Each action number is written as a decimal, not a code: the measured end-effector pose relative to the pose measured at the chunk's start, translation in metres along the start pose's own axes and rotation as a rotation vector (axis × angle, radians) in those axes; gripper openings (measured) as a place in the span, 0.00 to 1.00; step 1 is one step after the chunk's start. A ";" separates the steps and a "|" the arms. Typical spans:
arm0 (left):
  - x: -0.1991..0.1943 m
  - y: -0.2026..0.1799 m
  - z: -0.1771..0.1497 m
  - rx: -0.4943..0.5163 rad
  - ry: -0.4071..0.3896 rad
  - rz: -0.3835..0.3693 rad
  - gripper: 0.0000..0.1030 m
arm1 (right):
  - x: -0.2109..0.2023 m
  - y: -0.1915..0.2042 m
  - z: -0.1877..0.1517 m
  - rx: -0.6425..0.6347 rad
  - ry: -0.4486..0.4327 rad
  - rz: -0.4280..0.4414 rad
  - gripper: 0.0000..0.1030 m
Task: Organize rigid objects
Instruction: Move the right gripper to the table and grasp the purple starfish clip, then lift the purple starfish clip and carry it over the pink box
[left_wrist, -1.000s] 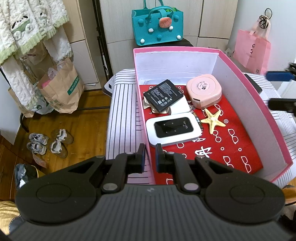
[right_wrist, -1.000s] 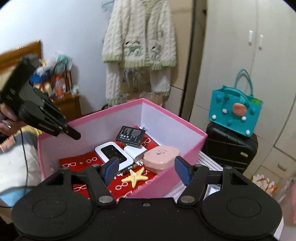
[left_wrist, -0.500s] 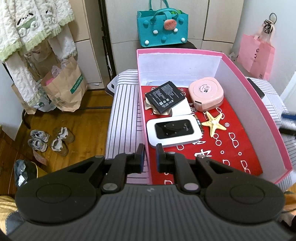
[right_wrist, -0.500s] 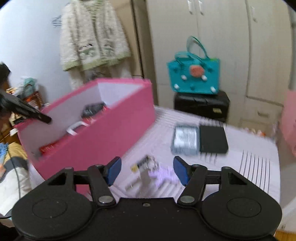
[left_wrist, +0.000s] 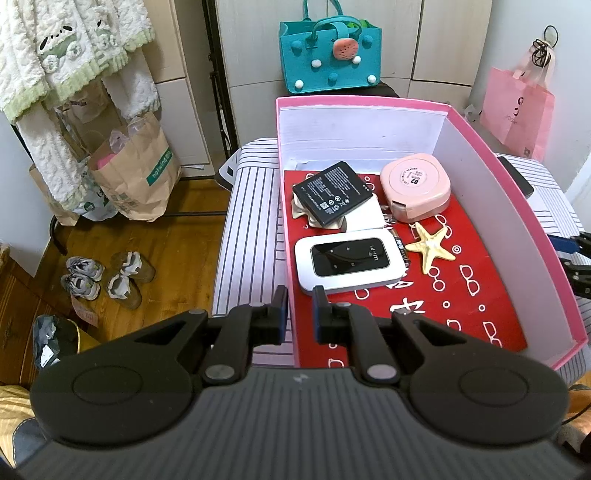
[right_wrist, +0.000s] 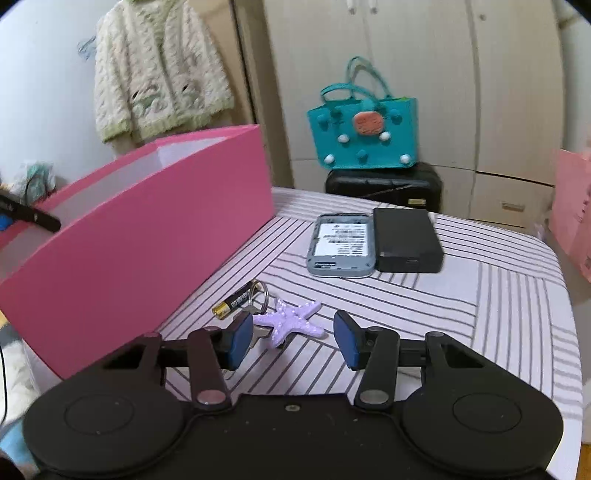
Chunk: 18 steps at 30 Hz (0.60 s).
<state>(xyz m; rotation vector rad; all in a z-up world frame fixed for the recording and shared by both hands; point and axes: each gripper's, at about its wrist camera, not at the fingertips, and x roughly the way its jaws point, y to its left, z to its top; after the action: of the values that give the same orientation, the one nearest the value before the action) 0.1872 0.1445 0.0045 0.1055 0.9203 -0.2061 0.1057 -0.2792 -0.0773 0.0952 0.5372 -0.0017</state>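
Observation:
My left gripper is shut on the near left wall of the open pink box, one finger on each side. Inside on the red lining lie a white Wi-Fi router, a black battery pack, a pink round case and a yellow starfish. Outside the box, my right gripper hangs low over the striped table, and its jaws are closing. A purple starfish lies between them, untouched by the pads. A small battery and a key ring lie just beyond its left finger.
A grey device shell and a black power bank lie side by side farther back on the striped table. The pink box's outer wall stands close on the left. A teal bag sits on a black case behind the table.
My right gripper has swung away from above the box and dropped to the striped table, now around the purple starfish with its jaws narrower. The left gripper has kept its hold on the box wall.

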 end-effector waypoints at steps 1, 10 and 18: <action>0.000 0.000 0.000 0.003 0.000 0.002 0.11 | 0.003 0.001 0.002 -0.017 0.013 0.003 0.53; 0.001 0.003 0.000 -0.016 0.010 -0.004 0.11 | 0.021 -0.001 0.011 -0.120 0.092 0.019 0.57; 0.001 0.002 0.000 -0.012 0.007 0.000 0.11 | 0.016 0.003 0.022 -0.070 0.113 0.005 0.15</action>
<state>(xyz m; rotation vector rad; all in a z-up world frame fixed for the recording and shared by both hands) 0.1885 0.1460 0.0034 0.0952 0.9288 -0.2002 0.1312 -0.2781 -0.0666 0.0288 0.6493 0.0277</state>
